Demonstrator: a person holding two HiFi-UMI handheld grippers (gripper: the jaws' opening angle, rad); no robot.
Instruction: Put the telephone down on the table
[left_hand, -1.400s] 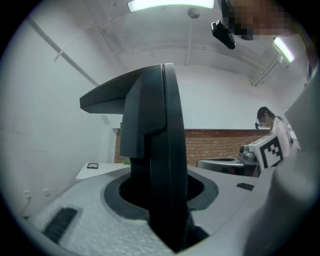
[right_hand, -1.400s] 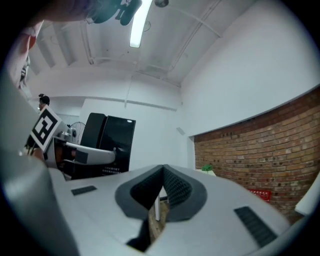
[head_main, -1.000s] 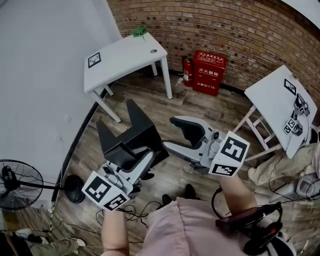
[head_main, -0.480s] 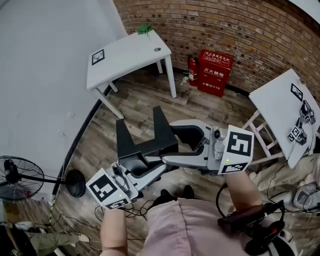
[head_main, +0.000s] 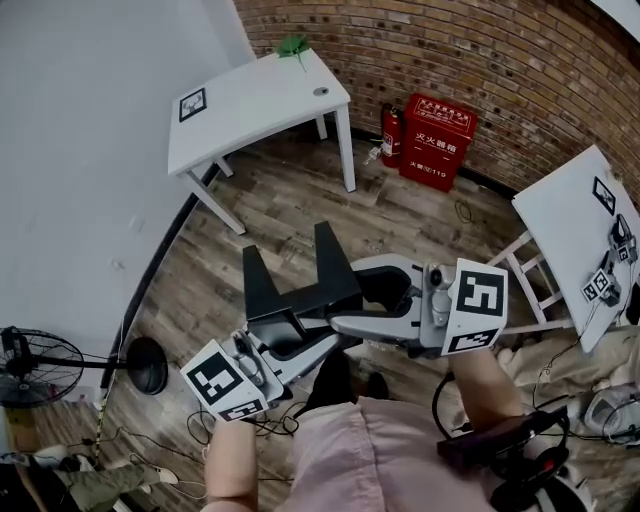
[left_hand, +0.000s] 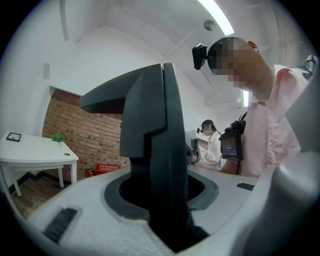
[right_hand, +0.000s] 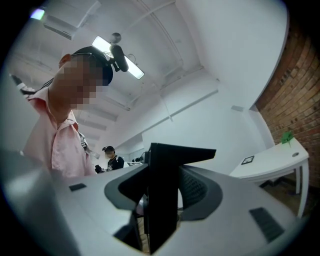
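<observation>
Seen from the head view, the black telephone (head_main: 295, 300) hung at the centre over the wooden floor (head_main: 290, 205). It was well apart from the white desk (head_main: 250, 100) at eleven o'clock. The left tool (head_main: 312, 345) reached it from seven o'clock and the right tool (head_main: 352, 295) from three o'clock.

In the left gripper view, the left tool (left_hand: 165, 200) was clamped partway shut on the telephone's (left_hand: 155, 150) upright slab.

In the right gripper view, the right tool's (right_hand: 162, 210) jaws had just been closing. They pressed on the telephone (right_hand: 165, 190) standing between them.
</observation>
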